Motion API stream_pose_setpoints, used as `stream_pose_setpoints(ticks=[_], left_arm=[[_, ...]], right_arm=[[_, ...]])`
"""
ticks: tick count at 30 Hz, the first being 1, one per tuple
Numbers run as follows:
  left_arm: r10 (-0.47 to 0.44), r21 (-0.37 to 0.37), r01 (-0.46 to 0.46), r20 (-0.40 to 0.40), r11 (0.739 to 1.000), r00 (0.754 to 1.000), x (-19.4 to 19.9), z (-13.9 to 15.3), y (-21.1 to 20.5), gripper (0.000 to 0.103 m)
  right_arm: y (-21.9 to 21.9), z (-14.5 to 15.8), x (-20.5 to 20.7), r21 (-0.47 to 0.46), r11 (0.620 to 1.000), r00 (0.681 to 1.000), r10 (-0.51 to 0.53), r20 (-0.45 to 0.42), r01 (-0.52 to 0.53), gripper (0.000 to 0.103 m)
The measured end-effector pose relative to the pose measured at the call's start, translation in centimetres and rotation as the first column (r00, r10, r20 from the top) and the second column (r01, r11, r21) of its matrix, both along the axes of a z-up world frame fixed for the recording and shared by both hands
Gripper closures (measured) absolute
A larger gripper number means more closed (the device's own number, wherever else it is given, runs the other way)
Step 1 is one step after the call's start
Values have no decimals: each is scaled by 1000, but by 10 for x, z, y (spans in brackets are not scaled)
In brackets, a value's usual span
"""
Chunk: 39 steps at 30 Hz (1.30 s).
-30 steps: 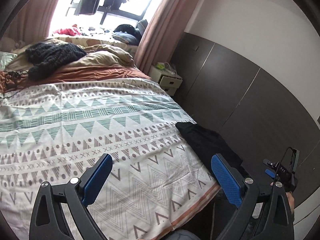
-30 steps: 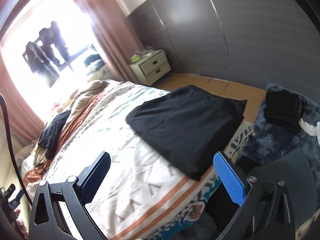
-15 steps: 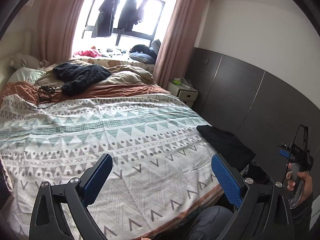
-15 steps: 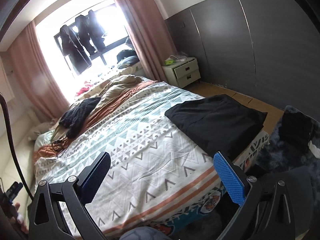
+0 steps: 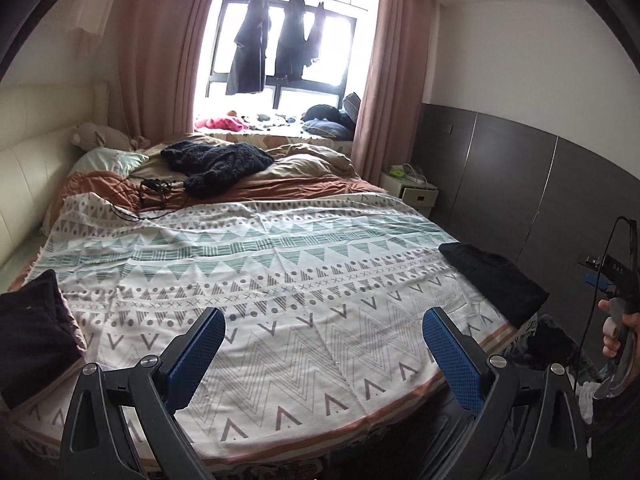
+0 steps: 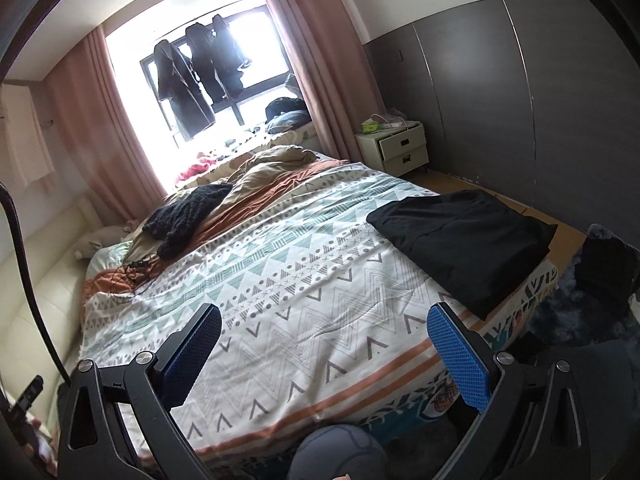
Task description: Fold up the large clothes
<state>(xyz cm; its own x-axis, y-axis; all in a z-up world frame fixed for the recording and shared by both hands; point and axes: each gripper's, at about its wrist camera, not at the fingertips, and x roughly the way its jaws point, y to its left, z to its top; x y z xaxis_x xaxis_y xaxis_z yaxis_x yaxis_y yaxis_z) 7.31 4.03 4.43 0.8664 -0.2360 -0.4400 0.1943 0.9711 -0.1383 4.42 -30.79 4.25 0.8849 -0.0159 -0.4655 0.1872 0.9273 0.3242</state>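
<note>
Folded black garment [image 6: 464, 240] at right of centre in the right wrist frame, flat on the patterned bedspread [image 6: 304, 280] by the bed's right-hand edge, one corner overhanging toward the lower right. Same garment [image 5: 492, 280] at far right in the left wrist frame, small and well apart from that tool. Long axis from upper left to lower right in the right view, roughly along the mattress edge. Right gripper [image 6: 324, 356] held off the foot of the bed, blue pads spread wide, nothing between them; garment ahead and to the right of its fingers. Left gripper [image 5: 324, 356] likewise spread and empty, aimed up the bed's middle. Right hand judged clearly nearer to the black piece. Second dark bundle [image 5: 32, 340] at the left edge of the left view, on the bed's near left corner, close beside the left tool; folded or loose, cannot tell. Bare bedspread between the two. Probable next piece: the left bundle, a short reach left for the left tool. Dark knit [image 5: 216, 160] far up the bed, out of easy reach.
</note>
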Motion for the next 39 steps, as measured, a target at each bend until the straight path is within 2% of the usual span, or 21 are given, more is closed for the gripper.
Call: stream_pose_setpoints(ticks=[5, 12, 16, 24, 39], left_arm=[[24, 26, -25, 46, 999, 999, -22, 3, 7, 3], [90, 47, -94, 87, 994, 992, -46, -3, 12, 3], [101, 24, -104, 81, 994, 992, -52, -12, 12, 3], [102, 49, -106, 76, 993, 992, -53, -20, 2, 3], [124, 31, -125, 41, 992, 991, -52, -31, 5, 3]], right_arm=[[15, -7, -11, -56, 998, 1000, -5, 18, 6, 0], [44, -31, -21, -97, 995, 999, 39, 9, -38, 0], [56, -44, -23, -97, 993, 998, 67, 7, -66, 0], [69, -53, -30, -94, 993, 997, 73, 37, -69, 0], [73, -74, -25, -61, 995, 997, 73, -7, -74, 0]])
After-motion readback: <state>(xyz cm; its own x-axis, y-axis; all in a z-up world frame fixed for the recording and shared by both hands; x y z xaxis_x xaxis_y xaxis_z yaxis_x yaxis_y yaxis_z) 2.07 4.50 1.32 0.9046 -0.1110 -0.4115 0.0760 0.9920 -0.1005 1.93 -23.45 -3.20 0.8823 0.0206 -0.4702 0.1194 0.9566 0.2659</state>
